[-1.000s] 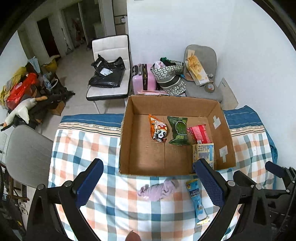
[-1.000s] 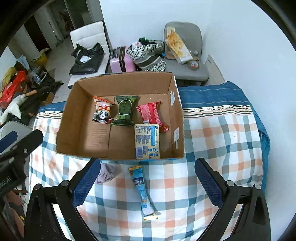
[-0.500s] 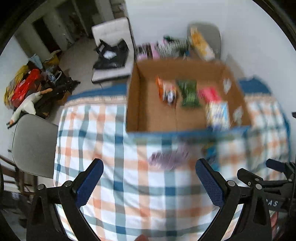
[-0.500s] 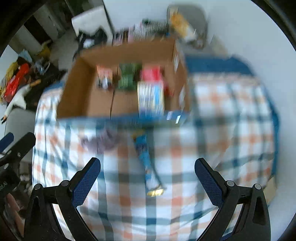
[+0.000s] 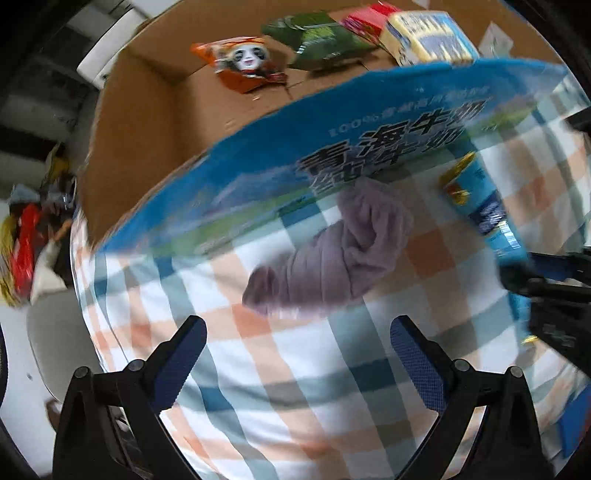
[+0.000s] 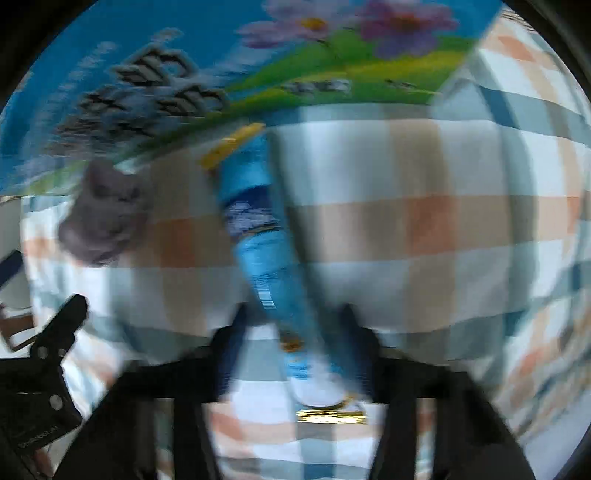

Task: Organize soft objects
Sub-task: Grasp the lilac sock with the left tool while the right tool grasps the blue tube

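While the left gripper (image 5: 295, 354) gapes over the checked tablecloth (image 5: 295, 398), right gripper (image 6: 291, 332) straddles the blue tube (image 6: 269, 266).

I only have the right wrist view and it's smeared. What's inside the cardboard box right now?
Observer: Four items lie in the cardboard box: a panda packet, a green packet, a red packet and a yellow-blue carton.
Operator: Is the other side holding anything?
Observer: No, the left hand-held gripper is open and empty.
Operator: Where is it aimed?
Observer: The purple cloth lies on the checked tablecloth just ahead of its fingers, untouched.
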Demonstrator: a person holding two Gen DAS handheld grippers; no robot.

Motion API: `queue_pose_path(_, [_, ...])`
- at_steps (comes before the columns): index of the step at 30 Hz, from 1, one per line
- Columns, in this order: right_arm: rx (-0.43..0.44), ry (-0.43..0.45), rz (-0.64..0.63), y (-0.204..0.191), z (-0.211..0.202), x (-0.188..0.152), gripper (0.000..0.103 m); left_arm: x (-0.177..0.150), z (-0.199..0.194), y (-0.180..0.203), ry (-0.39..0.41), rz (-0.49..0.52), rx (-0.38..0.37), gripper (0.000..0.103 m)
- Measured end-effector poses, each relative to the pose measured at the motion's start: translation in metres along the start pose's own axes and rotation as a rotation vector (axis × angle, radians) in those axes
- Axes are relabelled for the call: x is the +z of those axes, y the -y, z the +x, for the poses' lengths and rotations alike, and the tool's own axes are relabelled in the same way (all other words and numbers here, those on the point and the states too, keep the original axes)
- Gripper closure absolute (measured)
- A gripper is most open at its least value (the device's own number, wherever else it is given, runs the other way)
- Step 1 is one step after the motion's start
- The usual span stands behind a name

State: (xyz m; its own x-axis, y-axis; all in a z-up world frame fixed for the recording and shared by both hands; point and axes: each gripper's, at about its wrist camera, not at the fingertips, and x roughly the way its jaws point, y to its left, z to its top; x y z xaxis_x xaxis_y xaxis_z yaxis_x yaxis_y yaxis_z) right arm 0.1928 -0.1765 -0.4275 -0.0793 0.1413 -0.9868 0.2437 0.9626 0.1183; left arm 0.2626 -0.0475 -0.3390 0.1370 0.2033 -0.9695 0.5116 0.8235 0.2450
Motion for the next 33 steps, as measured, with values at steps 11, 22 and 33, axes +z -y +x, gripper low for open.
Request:
queue_pose_path(11, [0.144,-0.068,0.099,0.044,0.000,-0.007,0.074,0.025,0.031,0.041,-0.058,0.170,0.022,0.053])
queue_pose_path(22, [0.064,-0.113,0.028,0.034,-0.016,0.000,0.079,-0.035,0.021,-0.011,-0.235,-0.335,-0.541,0.060])
queue_pose_path(33, [0.063,-0.158,-0.003,0.038,-0.006,-0.014,0.078,-0.081,0.054,0.016,-0.286,-0.361,-0.493,0.055])
